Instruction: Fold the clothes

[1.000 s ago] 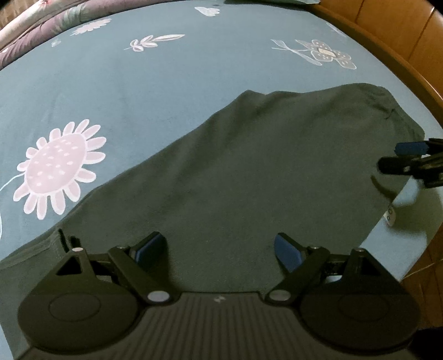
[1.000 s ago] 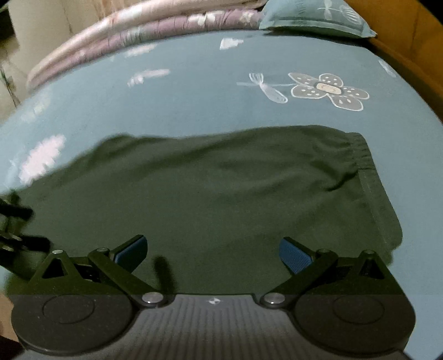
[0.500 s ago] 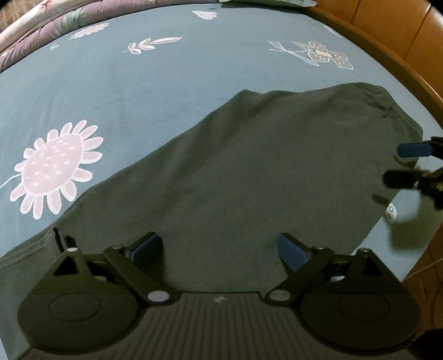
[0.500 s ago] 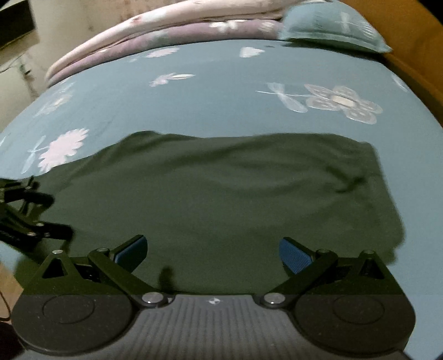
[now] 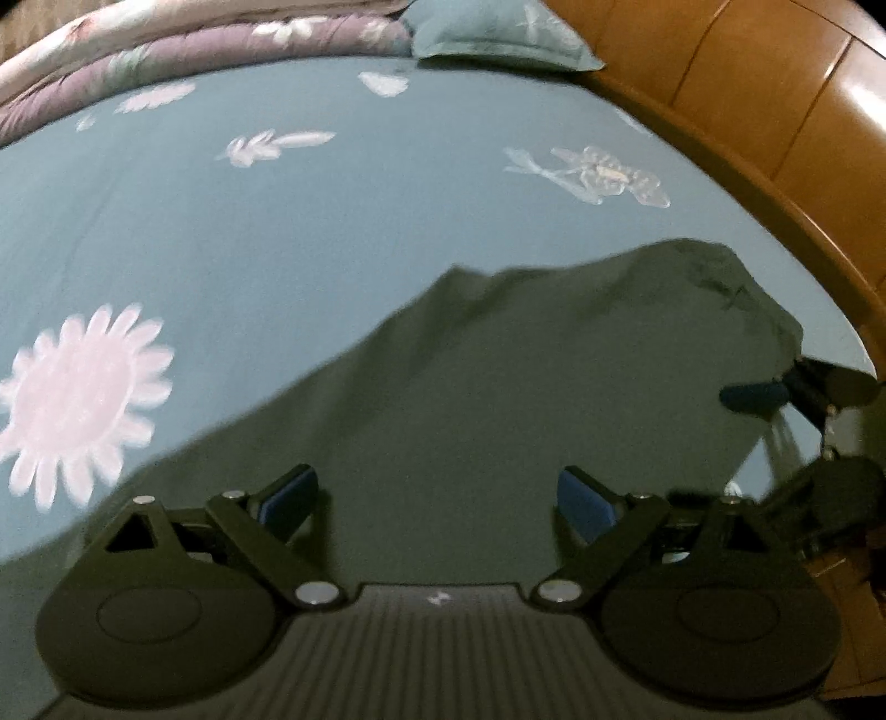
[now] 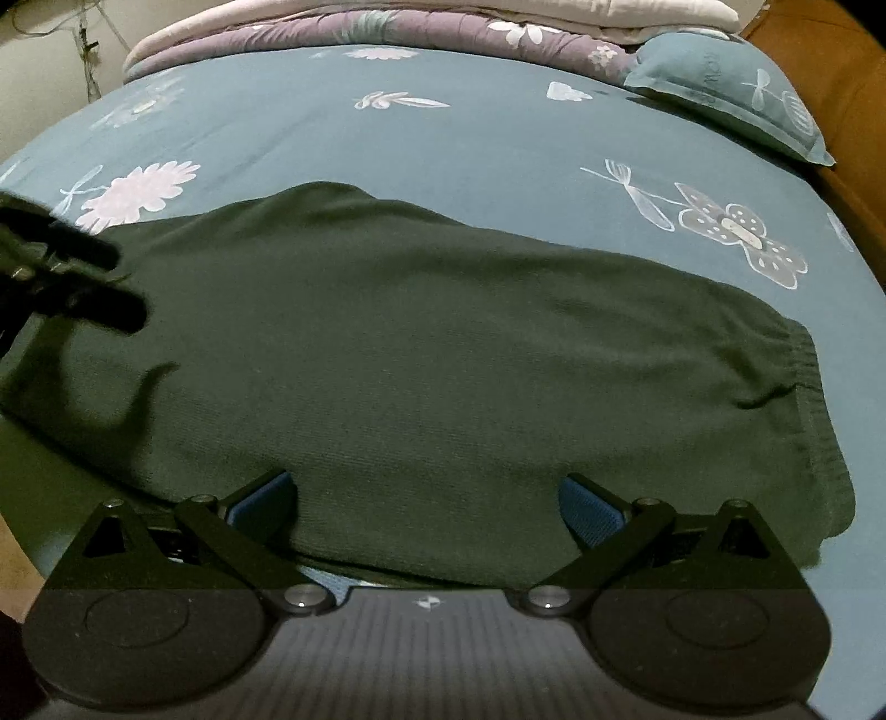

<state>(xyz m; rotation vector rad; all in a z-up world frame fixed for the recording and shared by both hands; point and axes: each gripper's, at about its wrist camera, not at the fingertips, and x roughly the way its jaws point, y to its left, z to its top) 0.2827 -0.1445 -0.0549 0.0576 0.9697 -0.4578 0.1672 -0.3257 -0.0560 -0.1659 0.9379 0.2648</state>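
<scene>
A dark green garment lies spread flat on the teal flowered bedsheet, its ribbed waistband at the right end. My left gripper hovers open over the garment's near edge with nothing between its blue pads. My right gripper also stands open, low over the garment's near edge, its pads empty. In the left wrist view the right gripper shows at the right edge beside the waistband end. At the left edge of the right wrist view, the left gripper hangs over the garment's other end.
A folded purple and pink quilt and a teal pillow lie at the far end of the bed. A wooden bed frame runs along the right side. The sheet beyond the garment is bare.
The left wrist view has tipped up, showing the pillow and more frame. The right gripper has rolled and come closer to the left one. Both stay open over the garment.
</scene>
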